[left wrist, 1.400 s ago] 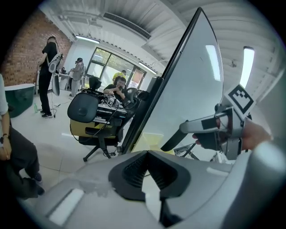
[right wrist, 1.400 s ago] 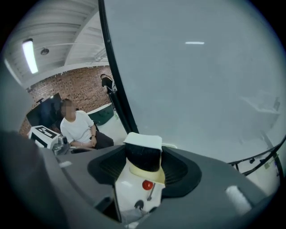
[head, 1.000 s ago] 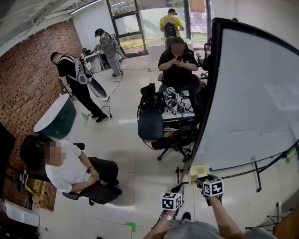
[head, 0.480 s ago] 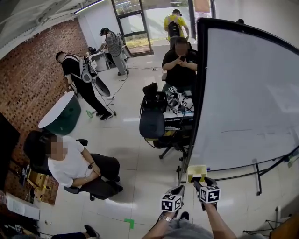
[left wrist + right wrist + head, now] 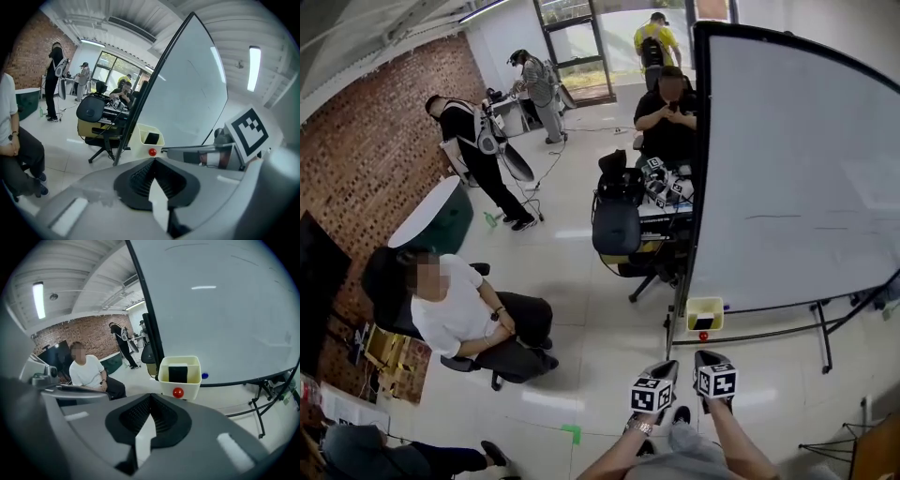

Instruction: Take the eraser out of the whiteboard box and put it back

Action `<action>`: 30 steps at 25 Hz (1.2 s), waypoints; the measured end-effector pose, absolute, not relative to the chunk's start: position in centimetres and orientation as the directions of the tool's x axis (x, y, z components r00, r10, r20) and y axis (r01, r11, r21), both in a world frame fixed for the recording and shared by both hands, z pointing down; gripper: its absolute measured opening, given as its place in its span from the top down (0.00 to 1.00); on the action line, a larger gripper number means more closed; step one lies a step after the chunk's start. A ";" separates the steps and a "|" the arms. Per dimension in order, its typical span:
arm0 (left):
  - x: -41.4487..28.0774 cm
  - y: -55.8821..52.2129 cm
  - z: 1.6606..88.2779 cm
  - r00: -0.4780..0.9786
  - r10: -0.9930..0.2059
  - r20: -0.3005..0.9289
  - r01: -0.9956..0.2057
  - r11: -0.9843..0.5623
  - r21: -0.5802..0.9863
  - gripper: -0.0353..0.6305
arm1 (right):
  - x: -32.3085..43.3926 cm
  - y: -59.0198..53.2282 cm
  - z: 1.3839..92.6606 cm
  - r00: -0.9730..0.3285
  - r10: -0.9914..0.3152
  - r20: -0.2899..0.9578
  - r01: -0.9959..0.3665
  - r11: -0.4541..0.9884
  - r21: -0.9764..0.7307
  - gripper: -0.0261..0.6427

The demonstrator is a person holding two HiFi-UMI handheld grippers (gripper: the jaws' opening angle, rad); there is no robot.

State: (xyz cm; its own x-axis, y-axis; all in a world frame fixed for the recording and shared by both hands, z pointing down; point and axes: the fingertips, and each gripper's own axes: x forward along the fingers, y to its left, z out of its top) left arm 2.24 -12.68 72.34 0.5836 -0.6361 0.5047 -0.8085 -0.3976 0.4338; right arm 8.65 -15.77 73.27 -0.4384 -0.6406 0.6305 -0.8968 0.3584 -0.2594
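A pale yellow box hangs at the lower left corner of the whiteboard. A black eraser stands inside it, also visible in the left gripper view as a dark eraser. A red round knob sits on the box front. My right gripper is held short of the box, shut and empty. My left gripper is beside it on the left, also shut with nothing between its jaws. Neither touches the box.
The whiteboard's wheeled stand spreads across the floor to the right. A black office chair and a cluttered desk stand just left of the board. A seated person is at the left; other people stand farther back.
Both grippers have drawn back from the box toward me. The right gripper's jaws, spread at the box half a second ago, are now shut and empty.
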 end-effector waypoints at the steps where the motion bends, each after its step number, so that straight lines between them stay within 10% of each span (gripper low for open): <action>1: 2.0 -12.0 71.9 0.593 -0.635 0.496 -0.802 -0.407 0.437 0.94 | 8.2 -14.9 73.1 -0.431 -0.649 0.627 -0.901 0.351 -0.256 0.96; 30: 3.8 -6.1 69.1 0.607 -0.646 0.463 -0.795 -0.473 0.380 0.94 | 5.7 -7.2 70.4 -0.462 -0.651 0.602 -0.886 0.367 -0.283 0.96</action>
State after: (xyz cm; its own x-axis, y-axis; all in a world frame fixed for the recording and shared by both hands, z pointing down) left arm 3.84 -6.14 69.13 0.6066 -0.6465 0.4627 -0.7945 -0.4734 0.3802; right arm 5.73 -7.24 70.45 -0.4616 -0.6515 0.6021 -0.8863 0.3669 -0.2826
